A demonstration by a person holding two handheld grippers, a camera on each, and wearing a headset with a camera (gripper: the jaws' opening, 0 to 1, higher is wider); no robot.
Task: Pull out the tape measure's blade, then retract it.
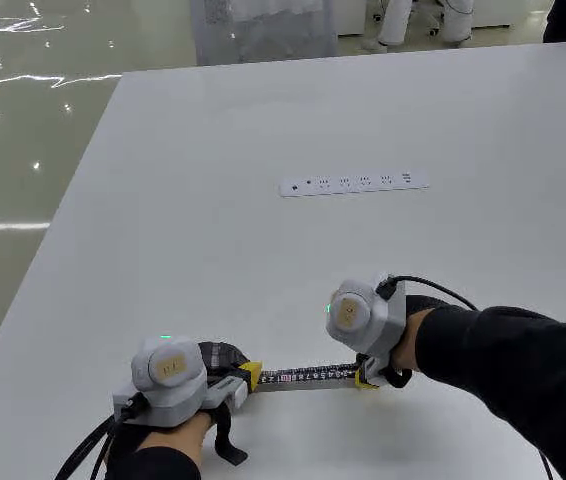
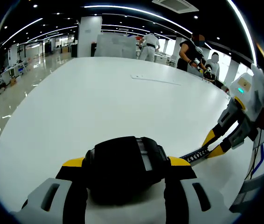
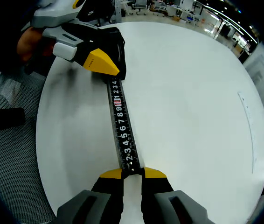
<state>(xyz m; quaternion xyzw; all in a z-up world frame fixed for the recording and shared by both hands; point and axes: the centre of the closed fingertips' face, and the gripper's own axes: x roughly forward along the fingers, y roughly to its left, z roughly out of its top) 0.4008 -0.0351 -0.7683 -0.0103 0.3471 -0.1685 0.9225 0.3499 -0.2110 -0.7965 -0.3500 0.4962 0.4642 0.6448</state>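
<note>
Head view, bottom edge: left gripper (image 1: 246, 378) at lower left, clamped round the black tape measure case (image 1: 221, 357), case resting on the white table (image 1: 263, 130). Short run of blade (image 1: 308, 375) drawn out flat along the tabletop toward lower centre, printed numerals facing up. Right gripper (image 1: 366, 378) at the blade's far end, yellow tips pressed together on it. Black strap (image 1: 225, 445) trailing from the case toward the bottom edge. White power strip (image 1: 354, 183) well apart, at the middle of the frame.

Left gripper view, lower centre: case pinched between the two yellow-tipped jaws, blade running off at right toward the other gripper.

Right gripper view, bottom centre: jaws nipping the blade's tip, blade stretching up the frame to the case at upper left.

People (image 2: 148, 46) standing beyond the table, upper right of the left gripper view.
</note>
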